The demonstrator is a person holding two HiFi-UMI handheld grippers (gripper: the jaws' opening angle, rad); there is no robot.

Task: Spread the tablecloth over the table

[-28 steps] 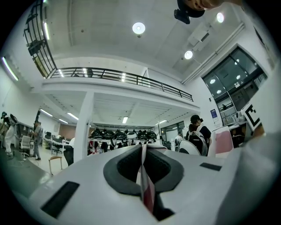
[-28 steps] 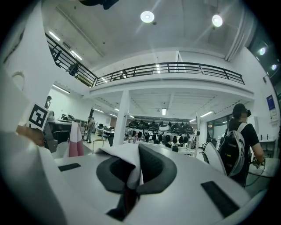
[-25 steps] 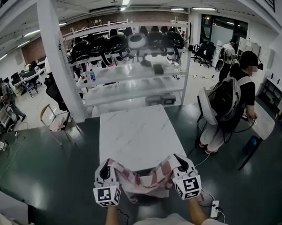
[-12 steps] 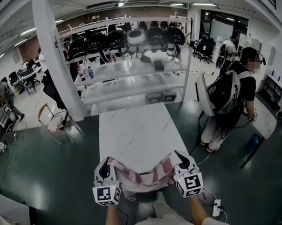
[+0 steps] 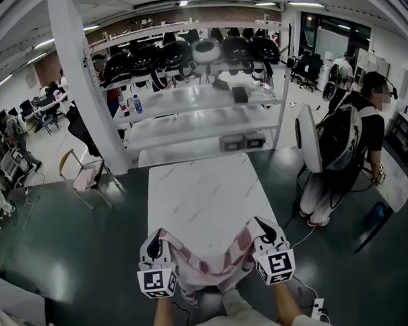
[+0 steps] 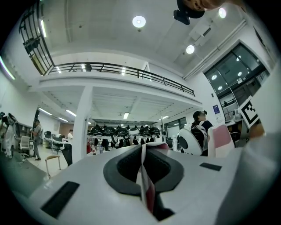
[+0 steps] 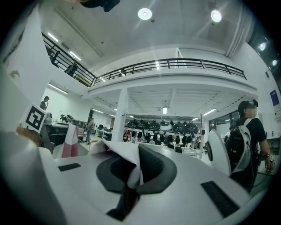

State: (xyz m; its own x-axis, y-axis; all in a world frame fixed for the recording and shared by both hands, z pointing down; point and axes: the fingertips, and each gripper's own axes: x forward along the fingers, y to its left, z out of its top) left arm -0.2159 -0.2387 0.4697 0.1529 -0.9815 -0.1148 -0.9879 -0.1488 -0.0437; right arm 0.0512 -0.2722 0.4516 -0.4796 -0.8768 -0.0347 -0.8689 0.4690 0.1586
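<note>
A red-and-white checked tablecloth [image 5: 210, 264] hangs bunched between my two grippers at the near end of the white marble-look table [image 5: 203, 193]. My left gripper [image 5: 154, 245] is shut on the cloth's left edge; a thin fold of cloth [image 6: 144, 184] shows pinched between its jaws. My right gripper [image 5: 262, 230] is shut on the right edge, and the cloth [image 7: 127, 169] bunches over its jaws. The cloth sags in the middle and its lower part drops below the table edge.
A white shelving rack [image 5: 199, 111] with black helmets stands just beyond the table's far end. A person with a black backpack [image 5: 350, 142] stands to the right. A chair [image 5: 82, 174] is at the left. A power strip [image 5: 316, 309] lies on the dark floor.
Both grippers have moved forward along the table's near end with the cloth held between them. The person on the right has shifted slightly.
</note>
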